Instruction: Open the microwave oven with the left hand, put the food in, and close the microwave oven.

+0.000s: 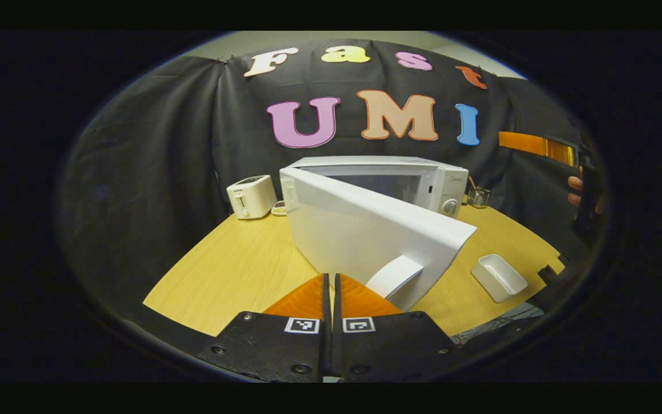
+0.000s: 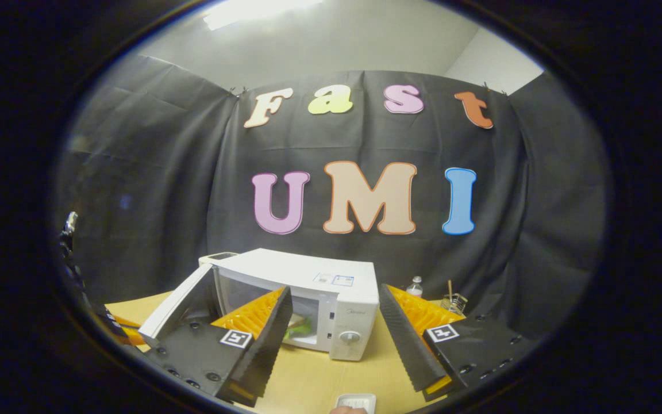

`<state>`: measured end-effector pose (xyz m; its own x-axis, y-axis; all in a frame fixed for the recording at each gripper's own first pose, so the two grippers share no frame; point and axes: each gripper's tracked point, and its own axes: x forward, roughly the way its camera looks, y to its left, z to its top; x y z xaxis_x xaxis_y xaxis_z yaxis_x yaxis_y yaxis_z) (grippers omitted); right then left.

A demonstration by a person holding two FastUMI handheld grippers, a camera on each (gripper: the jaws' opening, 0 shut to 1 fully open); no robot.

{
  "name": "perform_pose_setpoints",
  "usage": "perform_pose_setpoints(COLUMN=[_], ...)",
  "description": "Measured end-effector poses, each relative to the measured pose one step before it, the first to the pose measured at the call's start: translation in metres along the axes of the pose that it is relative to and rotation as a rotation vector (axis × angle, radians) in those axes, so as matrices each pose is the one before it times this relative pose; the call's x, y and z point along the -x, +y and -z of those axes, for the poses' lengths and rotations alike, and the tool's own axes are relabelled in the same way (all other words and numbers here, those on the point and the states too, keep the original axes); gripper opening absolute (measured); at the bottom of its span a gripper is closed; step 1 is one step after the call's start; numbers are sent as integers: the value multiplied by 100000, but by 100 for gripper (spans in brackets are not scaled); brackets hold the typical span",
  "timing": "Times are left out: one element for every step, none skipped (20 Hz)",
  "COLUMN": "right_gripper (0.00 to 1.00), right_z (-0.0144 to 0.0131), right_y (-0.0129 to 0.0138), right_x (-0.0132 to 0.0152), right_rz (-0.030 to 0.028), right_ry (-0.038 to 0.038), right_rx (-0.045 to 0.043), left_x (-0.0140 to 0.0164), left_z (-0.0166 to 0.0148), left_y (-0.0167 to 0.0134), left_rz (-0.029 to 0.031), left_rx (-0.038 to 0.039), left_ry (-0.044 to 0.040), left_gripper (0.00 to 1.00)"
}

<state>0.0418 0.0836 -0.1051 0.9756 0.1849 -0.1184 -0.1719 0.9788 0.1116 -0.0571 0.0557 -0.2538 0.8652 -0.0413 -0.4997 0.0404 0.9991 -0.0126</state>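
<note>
The white microwave (image 1: pixel 428 175) stands at the back of the wooden table (image 1: pixel 233 270), its door (image 1: pixel 360 230) swung partly open toward me. My left gripper (image 1: pixel 331 282) is shut with nothing between its fingers, close in front of the door's outer face and just left of its handle (image 1: pixel 395 276). In the right gripper view the microwave (image 2: pixel 331 276) shows its door (image 2: pixel 176 310) hanging open at the left. Something green, the food (image 2: pixel 302 329), lies inside the cavity. My right gripper (image 2: pixel 334 293) is open and empty, held back from the microwave's front.
A white toaster (image 1: pixel 250 195) sits left of the microwave. A small white tray (image 1: pixel 500 277) lies on the table's right side, also at the near edge (image 2: pixel 355 401). A wire holder (image 1: pixel 478 196) and a bottle (image 2: pixel 416 286) stand behind the microwave's right end.
</note>
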Motion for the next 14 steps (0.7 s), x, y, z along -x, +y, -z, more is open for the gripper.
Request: perform_pose_setpoints(right_gripper=[93, 84, 83, 83, 83, 83, 83, 84, 83, 83, 83, 83, 83, 83], right_z=[-27, 99, -84, -98, -341, -355, -24, 211, -33, -19, -132, -255, -126, -97], right_y=[-222, -392, -377, -478, -350, -308, -251, -347, -326, -447, -333, -237, -383, -242], right_x=[-45, -35, 11, -91, 25, 71, -30, 148, 62, 75, 18, 77, 106, 138], right_rz=[-183, 136, 298, 779, 703, 521, 288, 162, 685, 664, 665, 434, 569, 476], right_ry=[-41, 344, 106, -281, -720, -697, 516, 557, 288, -87, -366, -404, 57, -38], right_rx=[-117, 77, 3, -249, -492, -513, -325, -302, -190, -169, -81, 275, 612, 359], left_x=[-308, -312, -246, -356, -385, -318, -270, -320, -279, -395, -238, -353, -407, -344], left_z=[-224, -135, -222, -273, -172, -100, -72, -149, -91, -56, -154, -274, -165, -245], left_y=[-518, -484, -464, -489, -462, -521, -460, -380, -363, -365, -311, -347, -273, -294], left_rz=[637, 522, 585, 702, 844, 1070, 1015, 619, 774, 566, 558, 477, 409, 410], left_rx=[204, 258, 118, -203, -463, -667, -524, -219, -159, -588, -798, -694, -488, -199], left_ry=[-80, 168, -239, -346, -206, 181, 237, -199, 86, 157, -205, -235, 103, -210], left_gripper=[1, 1, 1, 1, 0, 0, 1, 1, 1, 1, 1, 0, 1, 1])
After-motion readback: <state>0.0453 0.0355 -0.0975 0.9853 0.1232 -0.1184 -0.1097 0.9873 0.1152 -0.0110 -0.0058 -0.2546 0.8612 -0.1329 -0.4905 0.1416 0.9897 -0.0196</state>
